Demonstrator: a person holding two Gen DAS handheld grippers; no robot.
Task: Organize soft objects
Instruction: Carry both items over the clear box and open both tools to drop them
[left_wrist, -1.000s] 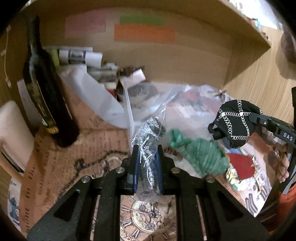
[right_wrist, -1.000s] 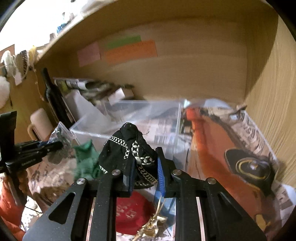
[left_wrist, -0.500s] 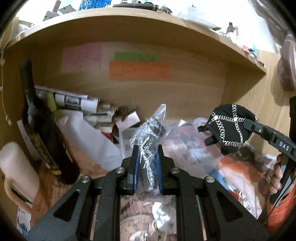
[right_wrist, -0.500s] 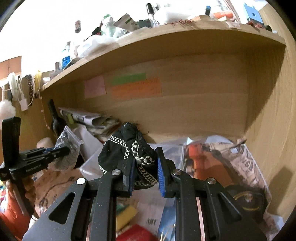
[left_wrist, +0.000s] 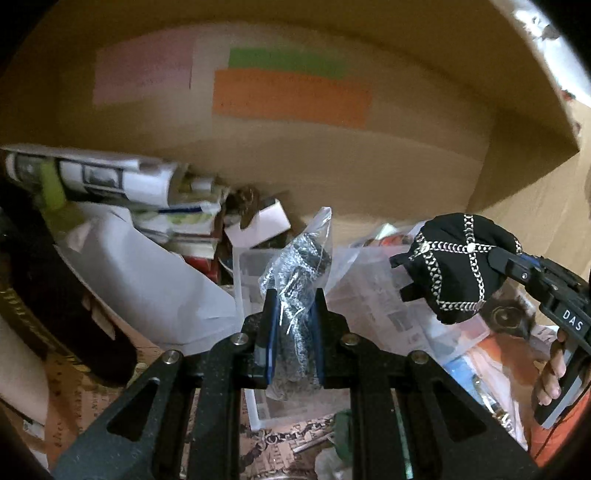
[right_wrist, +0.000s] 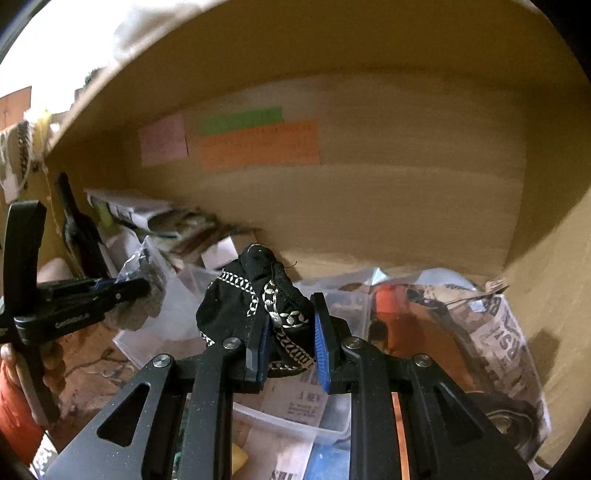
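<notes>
Left wrist: bagged cloth (left_wrist: 295, 291) between jaws.

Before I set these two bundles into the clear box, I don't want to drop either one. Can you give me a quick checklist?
1. Left tongs shut on the bagged grey cloth: ok.
2. Right tongs shut on the black cloth: ok.
3. Both bundles held clear of the shelf: ok.
4. Clear box open at the top: ok.
5. Room in the box: cannot tell, newspaper shows through it.
6. Dark bottle out of the left tongs' path: cannot tell.
</notes>
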